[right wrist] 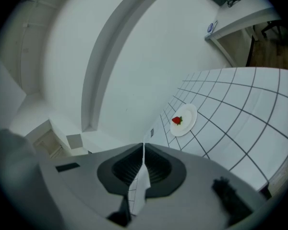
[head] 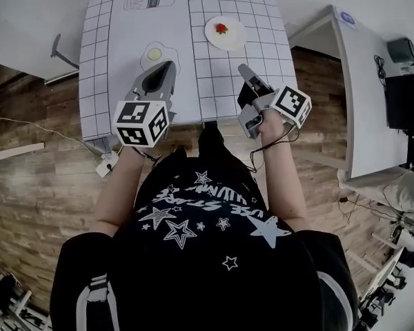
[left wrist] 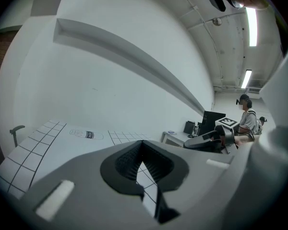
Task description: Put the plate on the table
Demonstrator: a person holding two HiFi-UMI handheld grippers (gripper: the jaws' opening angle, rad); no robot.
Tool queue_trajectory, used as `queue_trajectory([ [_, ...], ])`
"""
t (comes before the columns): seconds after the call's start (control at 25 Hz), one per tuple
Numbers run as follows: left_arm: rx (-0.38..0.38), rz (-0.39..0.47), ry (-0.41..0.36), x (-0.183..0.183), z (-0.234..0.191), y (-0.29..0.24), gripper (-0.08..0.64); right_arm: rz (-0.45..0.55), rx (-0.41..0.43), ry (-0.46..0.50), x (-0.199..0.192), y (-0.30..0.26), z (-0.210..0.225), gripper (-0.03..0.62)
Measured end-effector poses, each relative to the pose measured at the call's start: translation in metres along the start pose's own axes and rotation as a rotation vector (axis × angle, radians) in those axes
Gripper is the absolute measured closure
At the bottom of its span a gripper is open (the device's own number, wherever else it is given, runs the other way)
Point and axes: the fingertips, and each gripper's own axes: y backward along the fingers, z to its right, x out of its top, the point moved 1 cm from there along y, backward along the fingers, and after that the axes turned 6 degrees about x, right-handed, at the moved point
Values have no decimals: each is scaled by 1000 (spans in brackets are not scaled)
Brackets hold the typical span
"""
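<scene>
A white plate with a red strawberry on it rests on the gridded table, towards the far right. The right gripper view shows the same plate and strawberry well ahead of the jaws. My left gripper is shut and empty above the table's near left part. My right gripper is shut and empty too, near the front edge and short of the plate. In both gripper views the jaws meet with nothing between them, left gripper, right gripper.
A fried egg lies on the table just beyond my left gripper. A printed bottle outline marks the far part of the table. A second white table stands to the right. A seated person shows in the left gripper view.
</scene>
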Motion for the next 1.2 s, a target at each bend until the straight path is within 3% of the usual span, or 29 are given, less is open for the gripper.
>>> queue_trajectory([
  [0.16,-33,-25,1,-14,2,16,551,13,-25,-16,-26,17,1,571],
  [0.36,-45,-18,-4,-15,9,26,551,35,-36,-2,-27,31,-4,572],
  [0.68,-9,12,-4,-10,28,42,551,25,21,15,-23,45,-19,571],
  [1.0,33,19,-9,-23,68,81,551,-28,32,35,-42,91,-24,571],
  [1.2,69,28,-12,-38,91,115,551,-45,96,26,-60,120,-32,571],
])
